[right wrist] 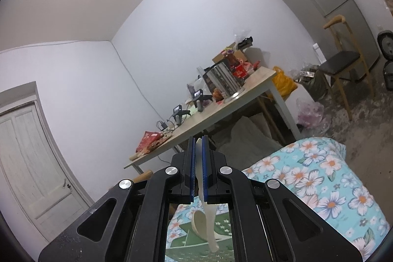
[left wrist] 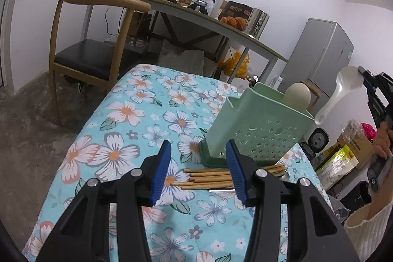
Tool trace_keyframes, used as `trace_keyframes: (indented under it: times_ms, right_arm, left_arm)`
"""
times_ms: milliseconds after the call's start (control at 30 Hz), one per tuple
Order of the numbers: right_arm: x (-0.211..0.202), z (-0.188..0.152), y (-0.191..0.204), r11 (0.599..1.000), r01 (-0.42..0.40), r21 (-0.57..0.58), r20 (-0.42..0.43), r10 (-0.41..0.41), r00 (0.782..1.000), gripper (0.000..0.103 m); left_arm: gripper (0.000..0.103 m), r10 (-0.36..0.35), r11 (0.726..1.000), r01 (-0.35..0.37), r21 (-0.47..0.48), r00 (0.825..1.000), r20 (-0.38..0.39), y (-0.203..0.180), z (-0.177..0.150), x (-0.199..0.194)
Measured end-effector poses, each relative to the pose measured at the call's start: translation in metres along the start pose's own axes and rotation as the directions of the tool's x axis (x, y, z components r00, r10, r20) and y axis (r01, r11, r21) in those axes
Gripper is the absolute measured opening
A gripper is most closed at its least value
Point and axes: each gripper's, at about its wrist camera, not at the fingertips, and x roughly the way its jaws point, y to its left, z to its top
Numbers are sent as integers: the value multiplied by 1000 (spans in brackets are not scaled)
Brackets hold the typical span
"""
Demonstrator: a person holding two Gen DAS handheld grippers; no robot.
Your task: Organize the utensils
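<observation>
A bundle of light brown wooden chopsticks [left wrist: 208, 177] lies on the blue floral cloth [left wrist: 137, 109] just ahead of the left gripper [left wrist: 198, 170], whose blue-padded jaws stand apart with nothing between them. Just beyond the chopsticks, ahead and to the right, stands a pale green perforated plastic utensil holder [left wrist: 255, 127]. Further right and higher, the right gripper [right wrist: 199, 168] is clamped on a white plastic rice spoon [left wrist: 340, 92], its handle hanging above the holder.

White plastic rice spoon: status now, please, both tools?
Right tool shut on white plastic rice spoon, above green perforated utensil holder. Left tool open, empty, above bamboo chopsticks. Path clear.
</observation>
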Motion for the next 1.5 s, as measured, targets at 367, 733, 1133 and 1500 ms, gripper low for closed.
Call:
trace_keyframes:
  times_ms: [367, 733, 1133, 1500]
  right_arm:
    - [30, -11, -5, 997, 51, -50, 2, -51, 999, 3]
    - [47, -61, 14, 956, 65, -287, -97, -96, 991, 7]
    - [16, -79, -3, 969, 100, -225, -130, -131, 983, 46]
    - [-19, -83, -74, 977, 211, -21, -241, -210, 948, 49]
  left_arm:
    - [45, 29, 1000, -29, 12, 1000, 9, -2, 2, 3]
    - [45, -9, 999, 9, 37, 1000, 14, -17, 0, -2]
    - [45, -37, 999, 36, 21, 999, 16, -20, -3, -11]
    - [45, -30, 999, 25, -46, 995, -97, -5, -19, 10]
